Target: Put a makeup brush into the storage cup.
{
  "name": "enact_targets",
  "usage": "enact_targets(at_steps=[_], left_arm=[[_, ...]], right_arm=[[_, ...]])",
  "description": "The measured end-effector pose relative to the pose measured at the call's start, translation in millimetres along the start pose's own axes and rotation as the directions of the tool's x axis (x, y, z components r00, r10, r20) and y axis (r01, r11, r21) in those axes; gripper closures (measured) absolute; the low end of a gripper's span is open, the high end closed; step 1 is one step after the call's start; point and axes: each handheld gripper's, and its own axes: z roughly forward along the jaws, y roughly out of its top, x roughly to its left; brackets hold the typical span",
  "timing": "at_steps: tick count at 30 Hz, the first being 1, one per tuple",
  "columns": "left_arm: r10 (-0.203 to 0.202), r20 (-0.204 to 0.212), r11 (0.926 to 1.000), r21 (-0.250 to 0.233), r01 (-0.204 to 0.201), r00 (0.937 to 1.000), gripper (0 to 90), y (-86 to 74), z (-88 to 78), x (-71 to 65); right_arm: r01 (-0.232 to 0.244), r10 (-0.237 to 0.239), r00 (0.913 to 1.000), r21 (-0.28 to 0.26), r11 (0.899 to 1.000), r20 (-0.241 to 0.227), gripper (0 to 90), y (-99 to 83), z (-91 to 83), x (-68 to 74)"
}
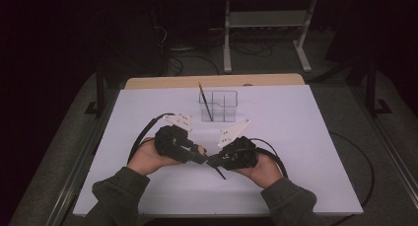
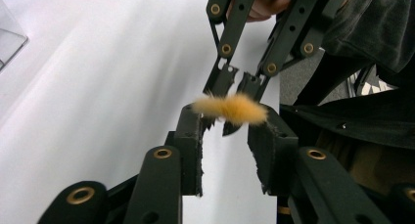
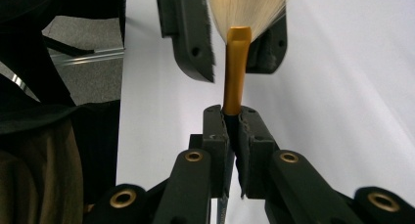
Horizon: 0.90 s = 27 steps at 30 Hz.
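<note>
Bristles, pale tan and fluffy, fan out from the brush (image 3: 237, 62), whose round golden ferrule runs down into a thin dark handle. The right gripper (image 3: 234, 117) is clamped tight on that handle just below the ferrule; the handle's lower end is cut off behind its matte black, rough-edged jaws. The left gripper (image 2: 225, 131) stands at twelve o'clock from it, jaws parted on either side of the tuft, not pressing it. From above, both meet mid-table (image 1: 296, 186), the handle's tail poking out toward five o'clock. A clear box (image 1: 219, 106) at twelve o'clock holds a second brush (image 1: 206, 101), its details too small to make out
</note>
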Motion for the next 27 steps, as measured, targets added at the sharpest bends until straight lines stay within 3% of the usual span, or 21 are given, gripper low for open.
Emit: enact_targets(at_steps=[8,11,16,27], left_arm=[[0.0,0.011,0.9999,-0.017,0.0,0.9999,78.1,0.7,-1.1,0.3],[0.003,0.011,0.9998,-0.019,-0.003,0.9999,80.1,1.0,-1.3,0.0],[-0.003,0.018,0.9999,-0.016,0.003,0.9998,81.5,1.5,-1.2,0.0],[0.007,0.012,1.0,0.002,-0.007,0.9999,81.9,5.0,-0.3,-2.5]], right_arm=[[-0.005,0.005,1.0,-0.008,1.0,0.005,82.7,2.1,3.4,3.6],[0.018,-0.018,0.9998,-0.005,1.0,0.012,82.7,2.2,4.0,2.7],[0.022,-0.022,0.9997,-0.005,1.0,0.012,81.8,3.1,4.3,3.2],[0.028,-0.028,0.9996,0.051,0.998,-0.003,76.2,6.7,-1.0,0.3]])
